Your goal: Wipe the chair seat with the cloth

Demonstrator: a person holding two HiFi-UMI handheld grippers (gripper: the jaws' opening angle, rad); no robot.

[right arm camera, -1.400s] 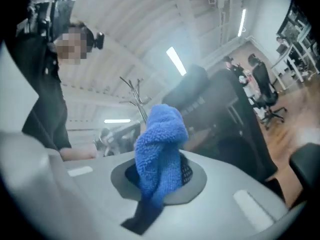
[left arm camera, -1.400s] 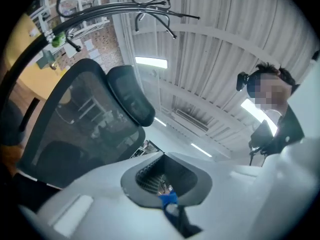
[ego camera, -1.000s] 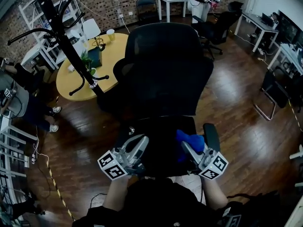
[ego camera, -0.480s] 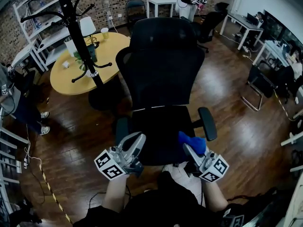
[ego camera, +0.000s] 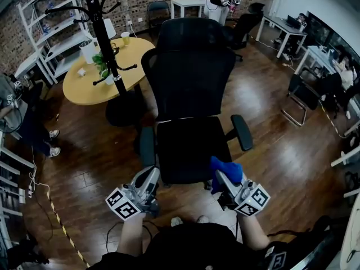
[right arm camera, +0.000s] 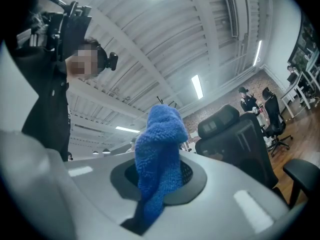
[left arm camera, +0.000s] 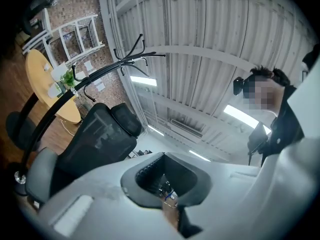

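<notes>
Head view gives me two claws: my left gripper (ego camera: 151, 174), jaws pressed together on nothing, and my right gripper (ego camera: 221, 177), pinching the one blue fluffy cloth (ego camera: 227, 170), bunched above its tips at the seat's near corner; whether it touches I cannot tell. Ahead of both claws stands one black mesh-backed office chair (ego camera: 191, 66), its black padded seat (ego camera: 188, 148) between two black armrests (ego camera: 242, 133). Farther ahead-left of the left claw are one round yellow table (ego camera: 84, 83) and one black coat stand (ego camera: 109, 44).
</notes>
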